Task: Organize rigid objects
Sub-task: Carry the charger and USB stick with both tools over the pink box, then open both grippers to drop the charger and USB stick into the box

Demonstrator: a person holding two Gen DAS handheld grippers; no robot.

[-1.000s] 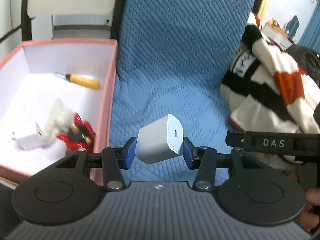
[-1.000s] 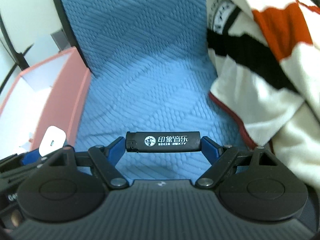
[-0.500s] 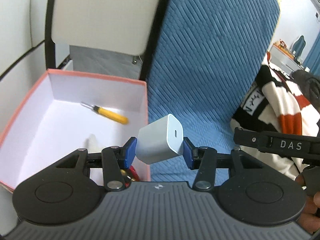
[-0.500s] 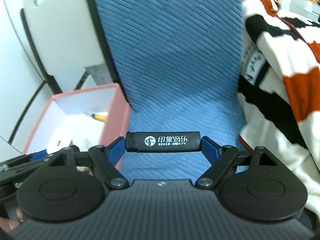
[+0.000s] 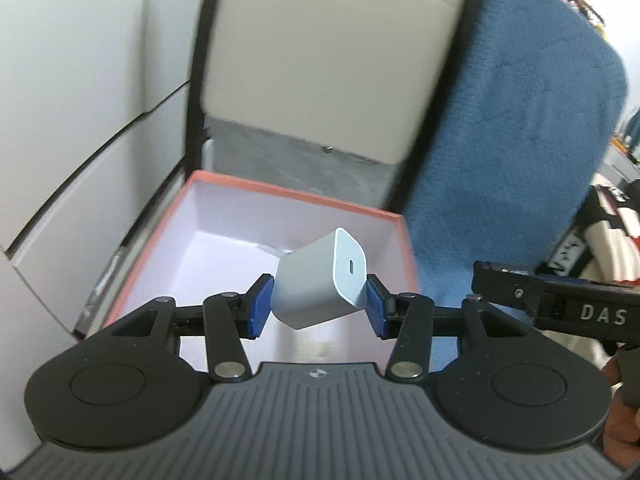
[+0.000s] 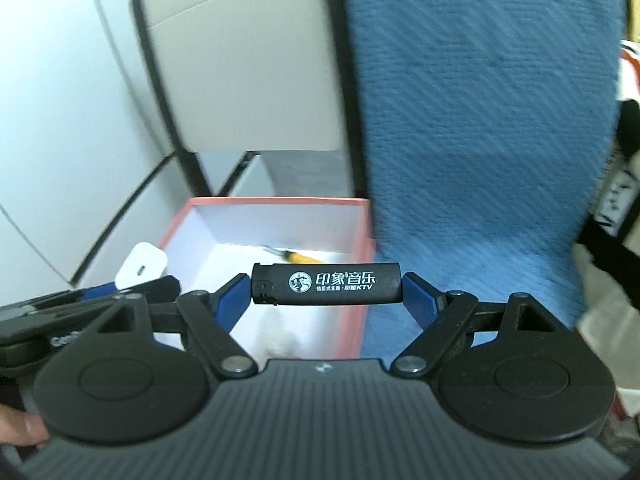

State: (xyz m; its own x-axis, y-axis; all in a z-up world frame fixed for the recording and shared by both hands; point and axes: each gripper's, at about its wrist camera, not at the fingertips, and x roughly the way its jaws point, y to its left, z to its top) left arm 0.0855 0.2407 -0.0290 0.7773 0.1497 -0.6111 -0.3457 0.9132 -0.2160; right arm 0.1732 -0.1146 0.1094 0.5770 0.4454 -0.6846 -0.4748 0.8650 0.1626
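The left claw (image 5: pixel 320 306) grips a white charger cube (image 5: pixel 320 282) between its blue pads (image 5: pixel 258 307), one pad on each side face; the cube sits tilted, its port face turned up and to the right. Held in the air, it hangs above the open pink box (image 5: pixel 280 196), near the box's right wall (image 5: pixel 408 248). Directly below and beyond the cube lies bare white box floor, running to the far wall.

The right claw (image 6: pixel 326 290) clamps a black lighter (image 6: pixel 326 284) end to end, lying level, its white print facing the camera. It too is in the air, over the right half of the same box (image 6: pixel 276 201), with the box's right wall (image 6: pixel 366 280) just beneath the lighter's right end. In the right wrist view the left claw and its cube (image 6: pixel 141 268) appear at the box's left rim, so the two tools sit side by side with a gap of box interior between them.

Deeper in the box, a yellow-handled screwdriver (image 6: pixel 298 257) lies against the far wall, and something pale and blurred (image 6: pixel 278 338) rests near the front; what it is cannot be told.

To the right of the box rises a blue quilted cushion (image 6: pixel 480 140), its edge meeting the box's right wall. Behind the box stands a pale panel framed in black (image 5: pixel 332 60).
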